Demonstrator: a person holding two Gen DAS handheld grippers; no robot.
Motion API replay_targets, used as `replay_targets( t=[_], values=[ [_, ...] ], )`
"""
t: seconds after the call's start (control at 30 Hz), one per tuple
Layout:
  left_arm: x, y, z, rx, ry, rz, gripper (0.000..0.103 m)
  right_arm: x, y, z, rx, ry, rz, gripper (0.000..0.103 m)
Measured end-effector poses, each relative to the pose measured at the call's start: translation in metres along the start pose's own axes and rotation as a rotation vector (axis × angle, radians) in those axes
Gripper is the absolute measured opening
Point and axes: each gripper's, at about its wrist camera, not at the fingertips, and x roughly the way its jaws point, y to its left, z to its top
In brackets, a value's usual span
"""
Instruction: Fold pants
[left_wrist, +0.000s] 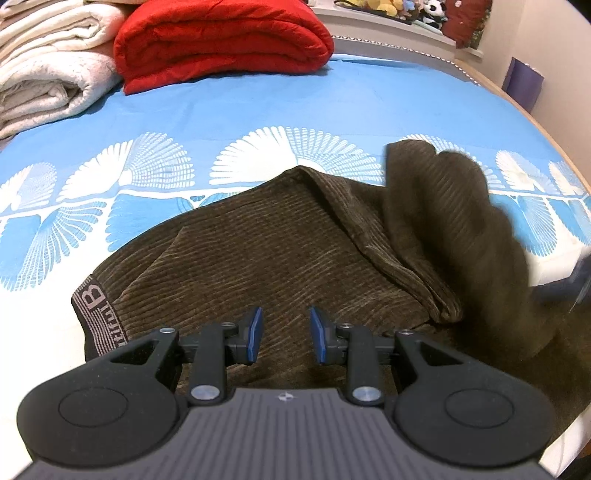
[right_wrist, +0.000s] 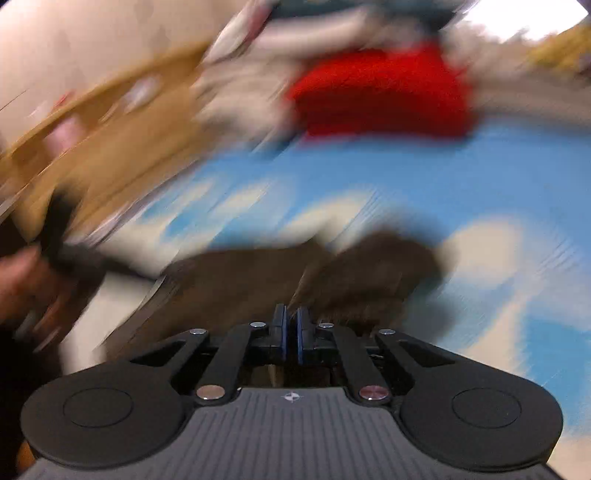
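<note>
1. Left wrist view: we see the brown corduroy pants (left_wrist: 266, 240) on the bed (left_wrist: 332, 96), below the left claw (left_wrist: 284, 334), whose jaws stand partly open and empty.
2. At 2 o'clock a pant leg (left_wrist: 443, 221) rises, blurred.
3. Our right claw (right_wrist: 291, 328) is closed; whether it pinches fabric we cannot tell.
4. A red blanket (left_wrist: 221, 40) lies at 11 o'clock.

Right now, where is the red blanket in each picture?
Left wrist view: the red blanket sits folded at the top, left of middle, beside the white blankets.
Right wrist view: the red blanket is a blur at the top, right of middle.
Shared landmark: the brown pants lie on the blue sheet below it in both.
</note>
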Motion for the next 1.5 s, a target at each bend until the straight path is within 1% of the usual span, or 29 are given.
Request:
replay_targets(
  t=[0.03,0.1,0.13,0.17,0.23,0.3,0.33,0.37,0.47,0.6,0.63,0.67,0.73,0.83,0.9,0.93,1.0,1.03,1.07,1.13,1.2,1.23,1.27,1.3,1.37,1.4,1.43,1.47,1.5],
  values=[
    [-0.001,-0.002,-0.001,0.008,-0.001,-0.001,0.032,0.015,0.005,-0.014,-0.025,0.09,-0.021,0.005],
    [-0.002,-0.006,-0.002,0.011,-0.002,-0.004,0.032,0.039,0.007,-0.036,-0.061,0.234,-0.108,0.007],
    [-0.003,-0.008,-0.003,0.01,-0.002,-0.008,0.032,0.042,0.004,-0.04,-0.049,0.251,-0.124,0.008],
    [-0.003,-0.01,-0.003,0.012,-0.002,-0.01,0.033,0.038,0.0,-0.039,-0.02,0.225,-0.127,0.008],
    [-0.003,-0.013,-0.003,0.022,-0.006,-0.008,0.033,0.018,-0.014,-0.029,0.104,0.093,-0.131,0.012],
    [-0.001,-0.015,-0.002,0.026,-0.005,-0.002,0.033,0.002,-0.03,-0.019,0.252,-0.033,-0.148,0.032],
    [0.001,-0.015,-0.001,0.019,-0.002,0.0,0.033,-0.002,-0.037,-0.016,0.323,-0.079,-0.151,0.036],
    [0.002,-0.015,-0.001,0.013,0.001,0.0,0.033,-0.002,-0.043,-0.014,0.384,-0.104,-0.143,0.037],
    [0.006,-0.018,0.001,0.01,0.007,0.001,0.033,0.012,-0.062,-0.01,0.568,-0.117,-0.083,0.037],
    [0.009,-0.024,0.004,0.021,0.009,-0.01,0.033,0.032,-0.066,0.003,0.598,-0.135,-0.08,0.037],
    [0.009,-0.025,0.004,0.023,0.007,-0.014,0.033,0.037,-0.068,0.004,0.629,-0.13,-0.089,0.039],
    [0.01,-0.026,0.005,0.024,0.005,-0.016,0.033,0.047,-0.074,0.003,0.682,-0.106,-0.119,0.041],
    [0.012,-0.028,0.006,0.025,0.007,-0.019,0.033,0.066,-0.086,-0.002,0.756,-0.07,-0.154,0.042],
    [0.015,-0.031,0.008,0.027,0.012,-0.028,0.033,0.081,-0.09,-0.006,0.818,-0.06,-0.162,0.042],
    [0.018,-0.032,0.009,0.034,0.01,-0.031,0.033,0.086,-0.088,0.0,0.808,-0.074,-0.161,0.041],
    [0.02,-0.032,0.01,0.036,0.013,-0.029,0.033,0.088,-0.087,0.003,0.792,-0.079,-0.17,0.036],
    [0.023,-0.03,0.012,0.033,0.017,-0.027,0.033,0.087,-0.078,0.014,0.718,-0.101,-0.194,0.004],
    [0.024,-0.029,0.012,0.029,0.017,-0.028,0.033,0.085,-0.074,0.022,0.685,-0.114,-0.203,0.004],
    [0.025,-0.029,0.013,0.027,0.017,-0.029,0.033,0.081,-0.071,0.027,0.655,-0.138,-0.194,0.003],
    [0.027,-0.03,0.015,0.027,0.016,-0.04,0.033,0.065,-0.069,0.036,0.641,-0.21,-0.16,0.003],
    [0.031,-0.034,0.017,0.035,0.006,-0.051,0.033,0.038,-0.075,0.041,0.664,-0.311,-0.14,0.003],
    [0.034,-0.037,0.018,0.046,-0.003,-0.057,0.033,0.022,-0.081,0.042,0.686,-0.374,-0.151,0.003],
    [0.037,-0.041,0.019,0.06,-0.015,-0.067,0.033,0.002,-0.09,0.039,0.717,-0.449,-0.18,0.003],
    [0.04,-0.045,0.02,0.074,-0.027,-0.08,0.033,-0.02,-0.1,0.035,0.754,-0.53,-0.228,0.002],
    [0.045,-0.054,0.021,0.101,-0.04,-0.128,0.033,-0.07,-0.126,0.011,0.867,-0.746,-0.397,0.002],
    [0.048,-0.059,0.021,0.115,-0.042,-0.154,0.033,-0.091,-0.138,-0.005,0.93,-0.831,-0.499,0.002],
    [0.05,-0.065,0.02,0.133,-0.047,-0.178,0.033,-0.109,-0.15,-0.023,0.987,-0.881,-0.646,0.002],
    [0.051,-0.07,0.02,0.152,-0.053,-0.196,0.033,-0.122,-0.16,-0.037,1.028,-0.89,-0.784,0.003],
    [0.054,-0.077,0.019,0.178,-0.057,-0.216,0.034,-0.131,-0.173,-0.053,1.073,-0.875,-0.895,0.007]
  ],
)
